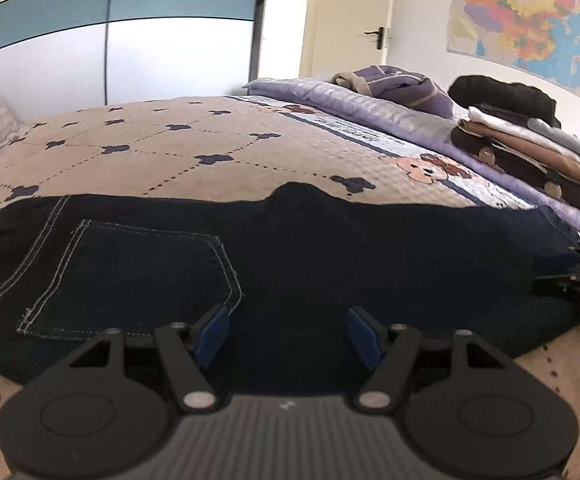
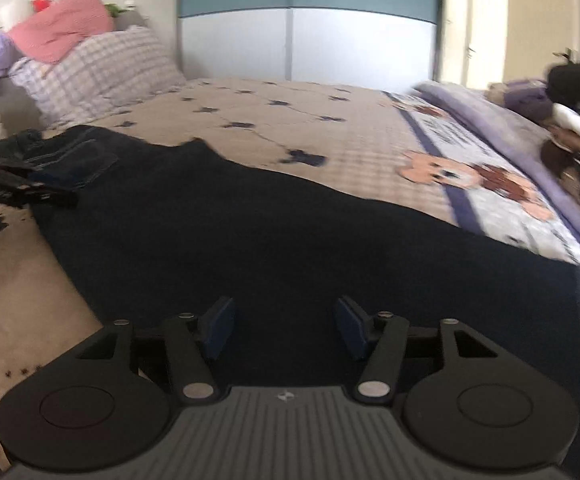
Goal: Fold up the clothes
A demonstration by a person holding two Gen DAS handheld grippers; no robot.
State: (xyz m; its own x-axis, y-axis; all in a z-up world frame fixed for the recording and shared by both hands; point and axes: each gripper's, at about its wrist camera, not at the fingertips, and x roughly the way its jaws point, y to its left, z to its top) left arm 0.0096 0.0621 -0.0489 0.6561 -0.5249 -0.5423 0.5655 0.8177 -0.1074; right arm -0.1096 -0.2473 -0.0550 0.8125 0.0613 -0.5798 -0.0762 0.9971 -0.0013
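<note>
A: Logging the bed first. Item one, dark jeans [image 1: 290, 248], spread flat across the near part of the quilted bedspread [image 1: 169, 148], back pocket with pale stitching [image 1: 137, 276] facing up on my left side.

B: And the tongs?

A: Item two, left gripper [image 1: 287, 330]: blue pads [image 1: 213, 334] standing well apart, nothing between them, poised low over the denim just right of that pocket. I cannot tell whether the tips touch the cloth. Item three, right gripper [image 2: 285, 326]: also parted, a little narrower, empty, over the plain dark stretch of the same jeans [image 2: 290, 240]. No fabric is pinched in either.

B: Do they see each other?

A: Yes. From the left wrist camera, the right one's black linkage shows at the far right edge [image 1: 578, 280]; from the right wrist camera, the left one sits at the far left [image 2: 13, 192], beside the pocket end.

B: Other stock?

A: Item four, stack of folded clothes [image 1: 538, 156], brown, white and grey layers, on the lilac blanket [image 1: 370, 104] at the right side of the bed, well apart from the jeans. Item five, crumpled purple garment [image 1: 402, 84] and a black one [image 1: 506, 96] behind that stack. Item six, checked pillow [image 2: 97, 72] with a pink bundle [image 2: 61, 28] on top. Item seven, wardrobe with teal band [image 1: 129, 0]; wall map [image 1: 526, 28].
</note>
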